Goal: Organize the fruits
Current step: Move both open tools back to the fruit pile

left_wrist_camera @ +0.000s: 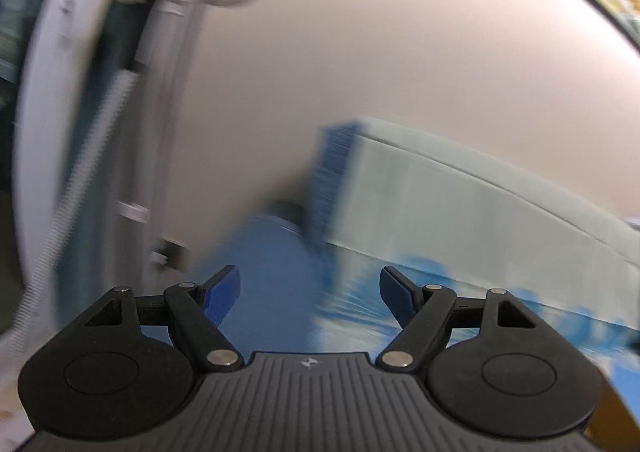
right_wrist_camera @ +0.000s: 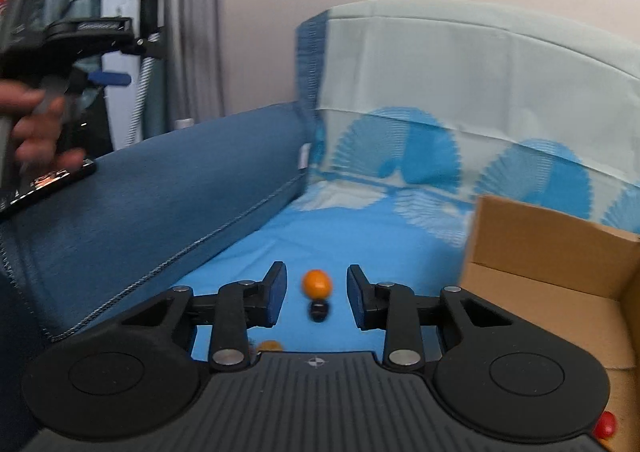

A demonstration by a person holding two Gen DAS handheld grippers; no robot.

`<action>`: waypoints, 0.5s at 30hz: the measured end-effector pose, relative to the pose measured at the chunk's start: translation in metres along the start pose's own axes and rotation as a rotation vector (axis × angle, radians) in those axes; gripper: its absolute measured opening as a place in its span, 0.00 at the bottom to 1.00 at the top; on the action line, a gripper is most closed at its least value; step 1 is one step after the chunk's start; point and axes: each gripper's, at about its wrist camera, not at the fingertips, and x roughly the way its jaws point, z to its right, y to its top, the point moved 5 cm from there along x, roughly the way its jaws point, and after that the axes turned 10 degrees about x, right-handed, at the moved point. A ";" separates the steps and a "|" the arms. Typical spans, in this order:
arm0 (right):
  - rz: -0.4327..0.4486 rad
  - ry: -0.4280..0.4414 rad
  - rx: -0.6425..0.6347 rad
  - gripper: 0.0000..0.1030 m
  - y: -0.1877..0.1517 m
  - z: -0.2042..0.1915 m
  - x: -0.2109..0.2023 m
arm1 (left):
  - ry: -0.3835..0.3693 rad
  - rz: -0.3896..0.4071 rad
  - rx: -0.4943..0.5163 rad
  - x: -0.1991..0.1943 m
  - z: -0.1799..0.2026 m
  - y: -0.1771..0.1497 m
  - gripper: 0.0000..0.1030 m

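In the right wrist view a small orange fruit (right_wrist_camera: 317, 284) lies on the blue sheet (right_wrist_camera: 360, 236), with a small dark fruit (right_wrist_camera: 319, 311) just in front of it. My right gripper (right_wrist_camera: 316, 294) is open, its jaws on either side of both fruits. Another orange fruit (right_wrist_camera: 269, 345) peeks out under the gripper body. A red fruit (right_wrist_camera: 605, 424) lies in the cardboard box (right_wrist_camera: 552, 252) at the right. My left gripper (left_wrist_camera: 310, 294) is open and empty, raised, facing the wall; it also shows in the right wrist view (right_wrist_camera: 108, 77), held by a hand.
A blue sofa armrest (right_wrist_camera: 168, 203) runs along the left. A patterned back cushion (right_wrist_camera: 460, 99) stands behind. A white stand with a hose (right_wrist_camera: 160, 11) rises at the far left. The left wrist view is motion-blurred.
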 end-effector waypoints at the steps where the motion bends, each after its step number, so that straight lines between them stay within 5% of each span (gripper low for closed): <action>1: -0.007 0.012 -0.007 0.34 -0.001 -0.004 0.003 | 0.019 0.001 0.005 0.003 -0.011 0.004 0.79; 5: -0.032 0.055 -0.045 0.34 -0.008 -0.022 0.011 | 0.073 -0.070 0.023 0.018 -0.042 0.004 0.79; 9: -0.057 0.079 -0.073 0.34 -0.014 -0.033 0.019 | 0.163 -0.259 0.014 0.011 -0.062 -0.022 0.80; 15: -0.101 0.072 -0.090 0.34 -0.024 -0.041 0.028 | 0.144 -0.138 -0.119 -0.079 -0.087 -0.017 0.83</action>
